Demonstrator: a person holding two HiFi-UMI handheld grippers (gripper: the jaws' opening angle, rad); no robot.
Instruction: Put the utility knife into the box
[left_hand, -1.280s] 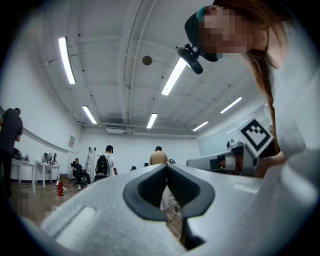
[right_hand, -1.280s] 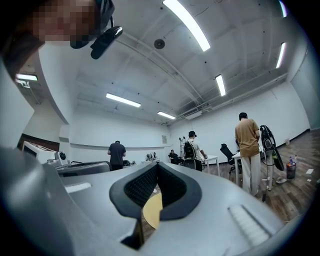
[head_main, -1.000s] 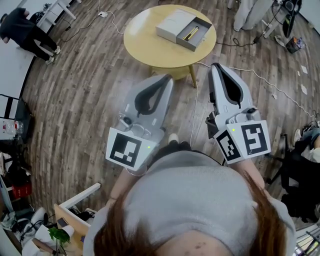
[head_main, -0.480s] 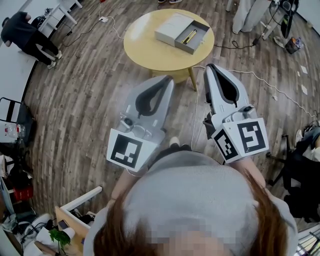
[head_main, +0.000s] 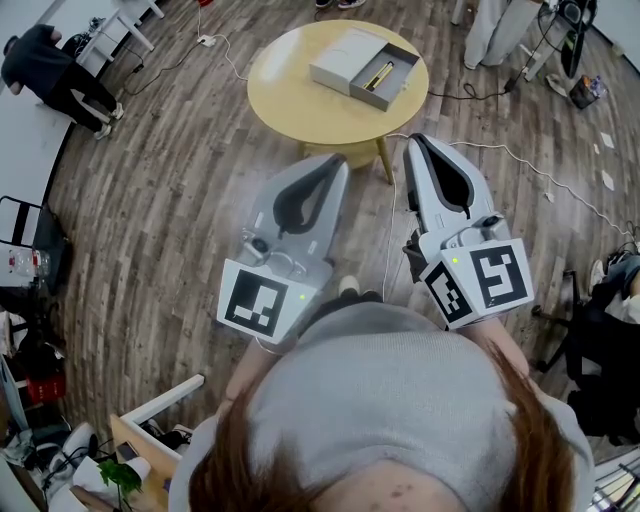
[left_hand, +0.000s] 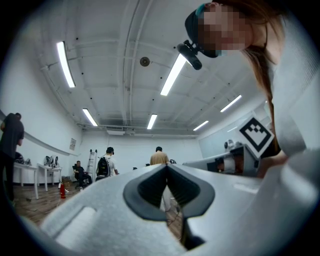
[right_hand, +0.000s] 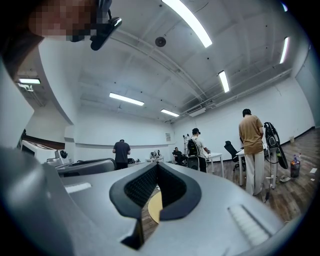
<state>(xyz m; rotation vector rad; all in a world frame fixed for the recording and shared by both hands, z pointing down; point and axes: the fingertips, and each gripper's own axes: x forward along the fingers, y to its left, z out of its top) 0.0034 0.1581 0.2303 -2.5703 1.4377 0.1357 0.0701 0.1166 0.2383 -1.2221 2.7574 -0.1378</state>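
A round yellow table (head_main: 300, 100) stands ahead of me on the wood floor. On it lies an open grey box (head_main: 392, 78) with its lid (head_main: 343, 57) beside it. A yellow utility knife (head_main: 380, 72) lies inside the box. My left gripper (head_main: 338, 158) and right gripper (head_main: 415, 140) are held side by side close to my body, short of the table and pointing toward it. Both are shut with nothing between the jaws. In the left gripper view the left gripper (left_hand: 166, 166) has its tips together. In the right gripper view the right gripper (right_hand: 156, 164) also has its tips together, and a sliver of the table (right_hand: 155, 206) shows behind them.
A white cable (head_main: 520, 160) trails over the floor to the right of the table. A person (head_main: 55, 70) bends over at the far left by a white desk. Another person (right_hand: 252, 150) stands to the right. A dark chair (head_main: 590, 350) sits at my right side.
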